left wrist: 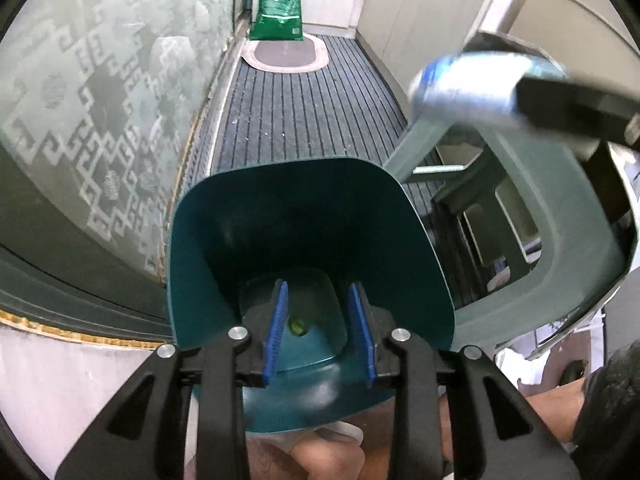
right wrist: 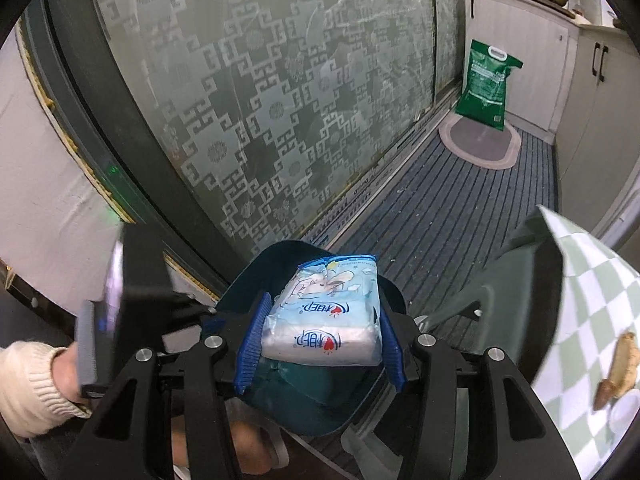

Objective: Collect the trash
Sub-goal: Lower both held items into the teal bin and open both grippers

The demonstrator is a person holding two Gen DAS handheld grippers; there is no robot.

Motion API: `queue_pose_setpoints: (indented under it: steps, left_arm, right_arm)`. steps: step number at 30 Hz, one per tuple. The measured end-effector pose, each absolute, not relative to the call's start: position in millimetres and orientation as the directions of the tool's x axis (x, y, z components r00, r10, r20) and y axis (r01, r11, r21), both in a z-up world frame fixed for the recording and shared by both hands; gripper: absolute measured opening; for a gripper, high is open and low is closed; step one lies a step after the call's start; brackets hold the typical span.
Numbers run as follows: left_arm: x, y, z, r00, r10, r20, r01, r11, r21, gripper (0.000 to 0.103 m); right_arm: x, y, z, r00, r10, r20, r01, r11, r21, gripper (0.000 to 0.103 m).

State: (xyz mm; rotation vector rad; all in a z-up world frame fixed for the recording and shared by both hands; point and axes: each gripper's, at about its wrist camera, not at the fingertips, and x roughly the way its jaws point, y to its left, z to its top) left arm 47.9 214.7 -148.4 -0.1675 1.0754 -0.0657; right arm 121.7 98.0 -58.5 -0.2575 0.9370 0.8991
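Observation:
A teal trash bin [left wrist: 312, 240] stands open on the floor right under my left gripper [left wrist: 320, 328]. The left gripper is open and empty above the bin's mouth. A small green scrap [left wrist: 298, 326] lies on the bin's bottom. My right gripper [right wrist: 320, 340] is shut on a light blue tissue pack [right wrist: 328, 312] and holds it just above the same bin [right wrist: 312, 396]. In the left wrist view the pack [left wrist: 468, 88] appears blurred at the upper right, held in the right gripper's fingers.
A grey-green plastic stool [left wrist: 520, 208] stands right of the bin. A frosted patterned glass door [right wrist: 260, 100] runs along the left. A green sack [right wrist: 486, 84] and an oval mat [right wrist: 480, 144] lie at the far end of the striped floor. A checkered tablecloth [right wrist: 588, 320] hangs at right.

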Motion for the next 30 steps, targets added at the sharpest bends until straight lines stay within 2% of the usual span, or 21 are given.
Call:
queue_pose_setpoints:
  steps: [12,17,30]
  left_arm:
    - [28.4,238.0,-90.6,0.620,-0.129,-0.774,-0.060,0.976,-0.211,0.034]
    - [21.6,239.2,-69.6,0.667,-0.115,-0.736,-0.056,0.978,-0.203,0.028]
    - [14.9,240.2,-48.9,0.714,-0.120,-0.690,-0.040,0.977,-0.212,0.021]
  right_arm:
    - [120.4,129.7,-102.2,0.230,0.491,-0.840,-0.765,0.625,0.156,0.051]
    - [119.7,141.4,-126.9,0.201,0.466,-0.862,-0.764,0.625,0.159,0.051]
    - [115.9,157.1,-187.6,0.128,0.393,-0.910,-0.761,0.628,0.164,0.051]
